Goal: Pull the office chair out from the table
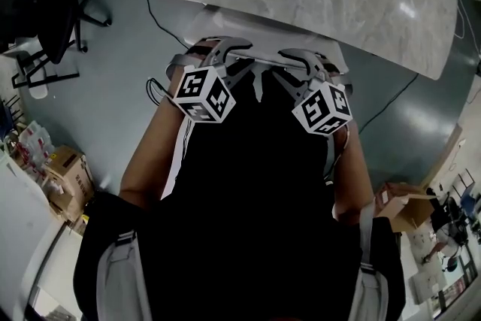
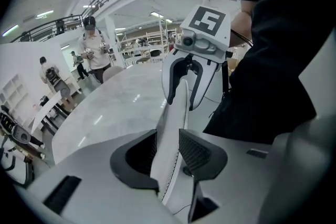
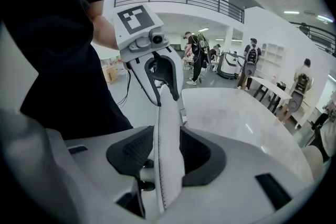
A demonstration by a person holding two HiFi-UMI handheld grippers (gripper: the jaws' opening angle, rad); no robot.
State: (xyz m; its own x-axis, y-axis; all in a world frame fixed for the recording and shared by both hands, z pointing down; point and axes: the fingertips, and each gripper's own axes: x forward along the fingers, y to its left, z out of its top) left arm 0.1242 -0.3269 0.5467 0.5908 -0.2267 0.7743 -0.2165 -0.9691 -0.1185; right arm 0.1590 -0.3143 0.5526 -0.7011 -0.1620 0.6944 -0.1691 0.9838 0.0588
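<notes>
My two grippers straddle the top rim of the office chair's backrest at the table's near edge.

The marble table [image 1: 316, 4] is the biggest thing in front of me. The white office chair [image 1: 222, 22] is tucked against the table's near edge, with its backrest [image 2: 173, 128] toward my body. My left gripper [image 1: 229, 52] sits over the left part of the rim and my right gripper [image 1: 301, 60] over the right part, near each other, both angled down toward the table. In the left gripper view the thin white rim runs between spread jaws, and my dark fingers [image 2: 198, 152] stand on either side of it without clamping. In the right gripper view my fingers [image 3: 131, 152] are spread just as wide, with the rim between them, loose and ungripped.
</notes>
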